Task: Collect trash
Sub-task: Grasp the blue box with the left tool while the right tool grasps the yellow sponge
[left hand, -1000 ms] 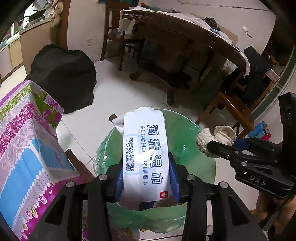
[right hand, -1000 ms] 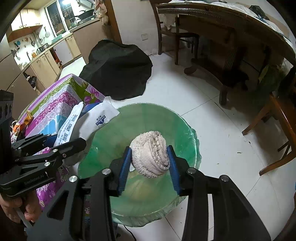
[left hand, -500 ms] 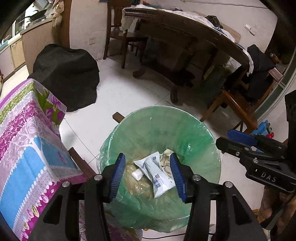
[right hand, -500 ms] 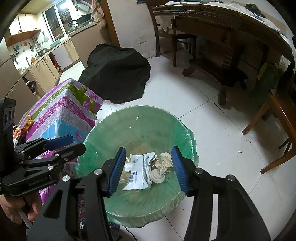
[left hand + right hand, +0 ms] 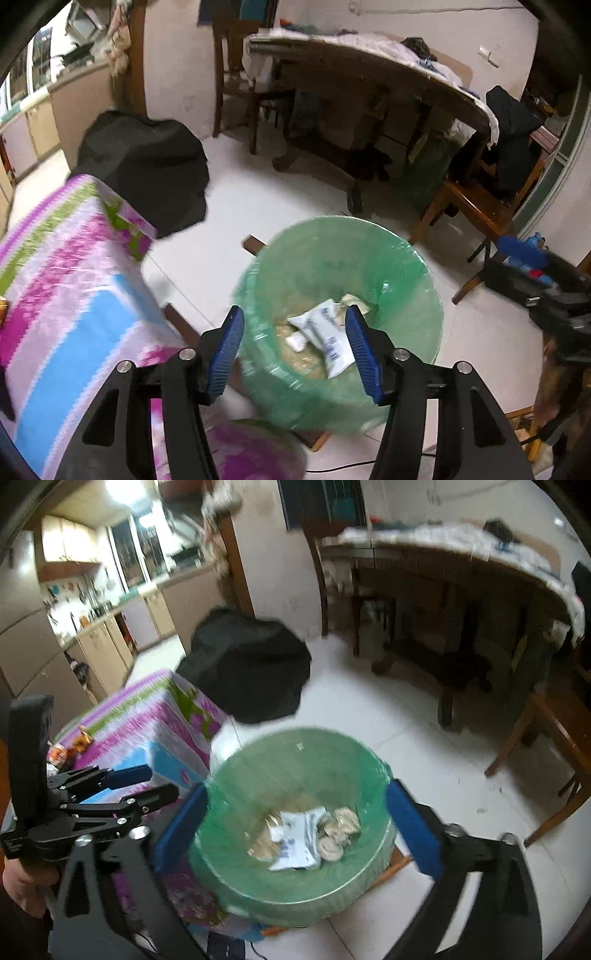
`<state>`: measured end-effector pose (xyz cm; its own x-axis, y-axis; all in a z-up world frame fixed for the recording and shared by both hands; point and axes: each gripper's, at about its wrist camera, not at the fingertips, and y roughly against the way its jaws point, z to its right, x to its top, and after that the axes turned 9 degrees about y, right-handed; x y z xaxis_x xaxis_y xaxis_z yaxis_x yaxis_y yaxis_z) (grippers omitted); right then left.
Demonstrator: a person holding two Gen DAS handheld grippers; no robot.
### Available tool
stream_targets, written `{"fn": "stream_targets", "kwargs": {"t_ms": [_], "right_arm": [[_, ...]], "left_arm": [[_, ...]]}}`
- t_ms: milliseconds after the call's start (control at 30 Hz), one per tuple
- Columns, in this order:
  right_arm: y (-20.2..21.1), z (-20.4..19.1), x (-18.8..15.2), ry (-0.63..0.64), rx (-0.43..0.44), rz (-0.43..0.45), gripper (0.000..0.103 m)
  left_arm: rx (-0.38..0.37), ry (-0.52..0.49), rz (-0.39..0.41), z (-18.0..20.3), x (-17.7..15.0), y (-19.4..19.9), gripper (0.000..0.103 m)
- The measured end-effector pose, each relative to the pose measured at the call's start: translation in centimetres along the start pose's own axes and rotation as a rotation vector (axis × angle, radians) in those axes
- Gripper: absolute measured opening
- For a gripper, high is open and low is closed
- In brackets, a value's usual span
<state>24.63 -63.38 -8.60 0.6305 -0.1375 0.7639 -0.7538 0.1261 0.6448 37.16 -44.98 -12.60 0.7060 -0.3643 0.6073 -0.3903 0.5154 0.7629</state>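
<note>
A bin lined with a green bag [image 5: 402,258] [image 5: 236,775] stands on the white floor. Inside lie a white wipes packet [image 5: 327,332] [image 5: 295,830] and a beige knitted wad [image 5: 341,830] on other trash. My left gripper [image 5: 295,350] is open and empty above the bin's near rim; it also shows in the right wrist view [image 5: 147,784]. My right gripper [image 5: 295,830] is wide open and empty above the bin; it also shows, blurred, at the right of the left wrist view [image 5: 546,273].
A table with a pink, blue and green floral cloth [image 5: 66,280] [image 5: 147,716] stands left of the bin, with small snack items [image 5: 70,746] on it. A black cover [image 5: 147,166] lies behind. A wooden dining table [image 5: 369,70] and chairs [image 5: 476,206] stand beyond.
Both grippers opened; the wipes packet and the knitted wad dropped into the bin. Since then both grippers have pulled back and up, and the right one has opened wider.
</note>
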Motion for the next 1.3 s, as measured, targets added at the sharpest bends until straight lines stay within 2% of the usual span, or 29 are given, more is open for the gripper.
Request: {"fn": "stream_targets", "kwargs": {"t_ms": [67,200,333,433,500,533,600,733,967,1067,1167,1300], "right_arm": [[1.7,-1.6,-0.3,0.02,-0.005,0.049,0.098],[3.7,-5.7,-2.1,0.068,0.113,0.116,0.098],[2.5,-9.2,-3.7,0.084,0.189,0.077,0.098],[1.0,-11.6,-4.1,0.099,0.247,0.031,0.098],[0.4,-13.6,-4.3,0.121,0.285,0.013,0.098],[0.2,-14.5,-4.3,0.133,0.301,0.006,0.098],[0.0,-16.6,-4.2,0.161,0.33,-0.005,0.098],[-0.2,-21.0,-3.9,0.226,0.382,-0.016,0.098],[-0.5,-27.5,-3.6,0.313,0.452,-0.035,0.098],[-0.8,-30.6,-3.4,0.361,0.508,-0.043,0.098],[-1.2,-33.5,-3.2,0.405,0.558,-0.048,0.098],[-2.6,-38.1,-2.5,0.46,0.647,-0.06,0.097]], "left_arm": [[0.015,0.003,0.035,-2.0,-0.9,2.5,0.06],[0.066,0.097,0.107,-9.3,-3.9,8.7,0.063],[0.206,0.252,0.188,-19.4,-8.3,16.5,0.064],[0.34,0.299,0.224,-25.8,-11.8,21.5,0.067],[0.42,0.314,0.234,-29.7,-14.0,24.2,0.076],[0.47,0.325,0.236,-32.0,-15.4,25.5,0.078],[0.514,0.356,0.241,-36.1,-17.7,27.5,0.084],[0.469,0.376,0.214,-40.8,-20.3,28.4,0.087],[0.402,0.344,0.108,-43.5,-19.5,23.8,0.087],[0.4,0.327,0.082,-43.9,-19.5,22.3,0.087],[0.392,0.348,0.071,-44.7,-19.5,21.6,0.076],[0.393,0.395,0.116,-45.5,-20.1,22.4,0.074]]}}
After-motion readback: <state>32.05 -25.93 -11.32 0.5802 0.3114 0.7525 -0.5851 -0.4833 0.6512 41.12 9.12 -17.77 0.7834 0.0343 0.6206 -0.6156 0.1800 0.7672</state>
